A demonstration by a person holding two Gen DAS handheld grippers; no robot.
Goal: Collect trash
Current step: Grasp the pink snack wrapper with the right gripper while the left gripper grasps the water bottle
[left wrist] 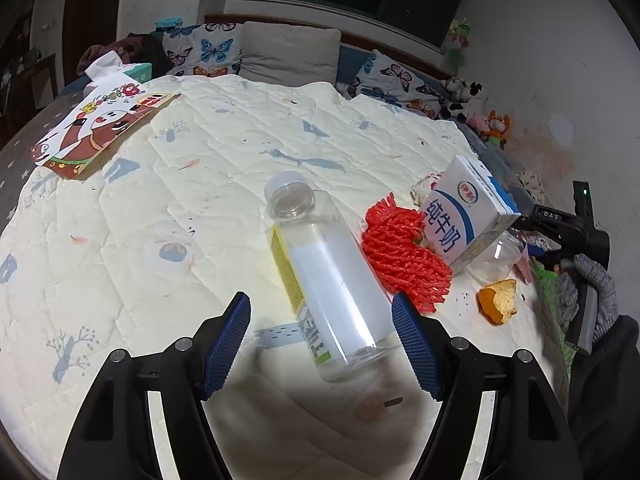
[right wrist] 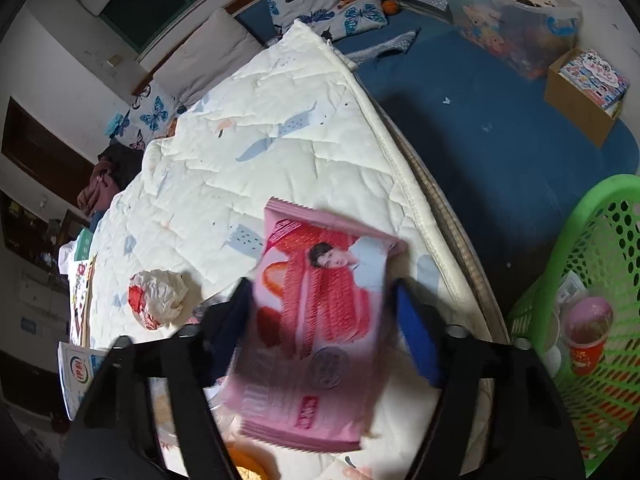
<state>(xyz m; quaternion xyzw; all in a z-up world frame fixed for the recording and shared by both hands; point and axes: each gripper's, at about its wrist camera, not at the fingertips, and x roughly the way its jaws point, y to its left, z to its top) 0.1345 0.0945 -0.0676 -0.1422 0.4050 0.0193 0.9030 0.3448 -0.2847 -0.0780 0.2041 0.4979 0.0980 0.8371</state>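
In the left wrist view my left gripper (left wrist: 320, 320) is open, its blue pads either side of the base of a clear plastic bottle (left wrist: 324, 268) lying on the quilt. Beside it lie a red foam net (left wrist: 404, 256), a milk carton (left wrist: 468, 216), a clear cup (left wrist: 496, 260) and an orange peel (left wrist: 498, 300). In the right wrist view my right gripper (right wrist: 320, 312) is open around a pink snack wrapper (right wrist: 320, 320); whether the pads touch it is blurred. A crumpled paper ball (right wrist: 160, 300) lies to its left.
A green plastic basket (right wrist: 592, 264) with a red cup inside stands at the right beside the bed. A picture book (left wrist: 100, 128) and a tissue box (left wrist: 136, 70) lie at the quilt's far left. Pillows line the headboard. A cardboard box (right wrist: 584, 92) sits on the blue sheet.
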